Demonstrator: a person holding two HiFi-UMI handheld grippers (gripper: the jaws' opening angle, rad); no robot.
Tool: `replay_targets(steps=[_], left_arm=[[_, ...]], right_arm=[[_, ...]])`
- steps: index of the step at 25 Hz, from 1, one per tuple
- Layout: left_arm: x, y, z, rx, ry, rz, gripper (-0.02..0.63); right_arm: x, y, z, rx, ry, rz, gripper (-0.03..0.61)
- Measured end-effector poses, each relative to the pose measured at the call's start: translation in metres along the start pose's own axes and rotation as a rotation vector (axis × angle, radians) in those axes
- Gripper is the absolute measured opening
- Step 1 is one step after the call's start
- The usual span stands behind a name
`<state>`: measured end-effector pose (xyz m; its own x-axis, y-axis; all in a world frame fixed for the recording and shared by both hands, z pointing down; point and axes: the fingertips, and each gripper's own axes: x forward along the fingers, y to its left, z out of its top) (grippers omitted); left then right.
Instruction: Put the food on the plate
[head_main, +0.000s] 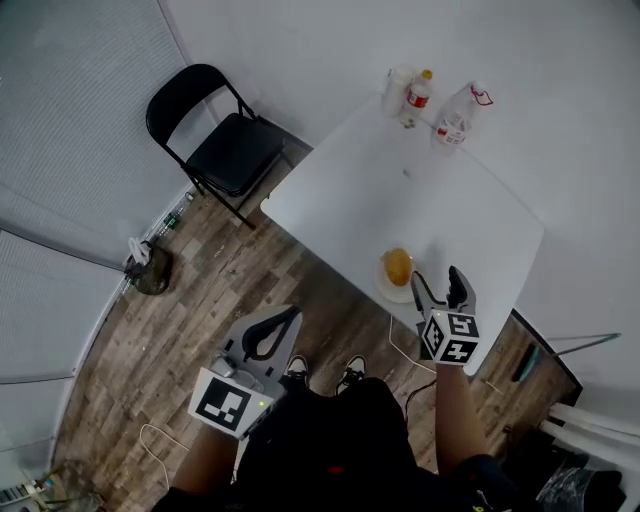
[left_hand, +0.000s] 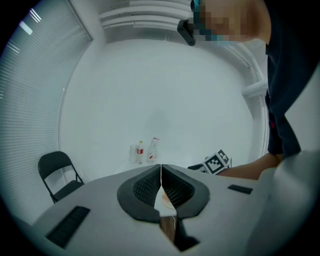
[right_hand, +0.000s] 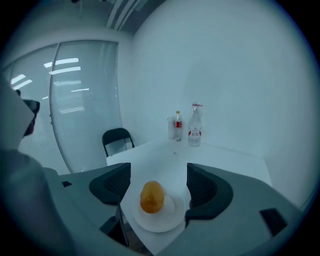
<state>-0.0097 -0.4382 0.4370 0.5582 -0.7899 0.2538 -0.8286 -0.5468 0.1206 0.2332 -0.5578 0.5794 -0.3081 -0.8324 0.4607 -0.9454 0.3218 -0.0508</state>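
An orange-brown piece of food (head_main: 397, 265) (right_hand: 152, 196) lies on a white plate (head_main: 389, 285) (right_hand: 171, 218) at the near corner of the white table (head_main: 400, 190). My right gripper (head_main: 441, 289) (right_hand: 156, 187) is open, just short of the plate on its near side, with the food seen between its jaws but apart from them. My left gripper (head_main: 282, 325) (left_hand: 161, 186) is shut with nothing in it, held low over the floor, off the table to the left.
At the table's far end stand a white cup (head_main: 396, 90), a red-labelled bottle (head_main: 417, 97) and a clear bottle (head_main: 456, 118). A black folding chair (head_main: 220, 140) stands left of the table on the wooden floor. A cable (head_main: 405, 350) hangs near the table's front corner.
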Motion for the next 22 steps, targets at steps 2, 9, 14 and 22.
replay_targets(steps=[2, 9, 14, 22], left_arm=[[0.000, -0.004, 0.005, 0.004, -0.019, -0.032, 0.023], [-0.005, -0.015, 0.019, 0.045, -0.067, -0.128, 0.023], [-0.013, -0.026, 0.033, 0.045, -0.111, -0.177, 0.023], [-0.016, -0.038, 0.057, 0.086, -0.164, -0.209, 0.023]], right_arm=[[-0.033, 0.000, 0.020, 0.032, -0.084, -0.029, 0.331], [-0.120, 0.006, 0.056, 0.088, -0.253, -0.138, 0.043], [-0.167, 0.024, 0.073, 0.054, -0.327, -0.152, 0.023], [-0.229, 0.054, 0.114, -0.049, -0.463, -0.144, 0.023]])
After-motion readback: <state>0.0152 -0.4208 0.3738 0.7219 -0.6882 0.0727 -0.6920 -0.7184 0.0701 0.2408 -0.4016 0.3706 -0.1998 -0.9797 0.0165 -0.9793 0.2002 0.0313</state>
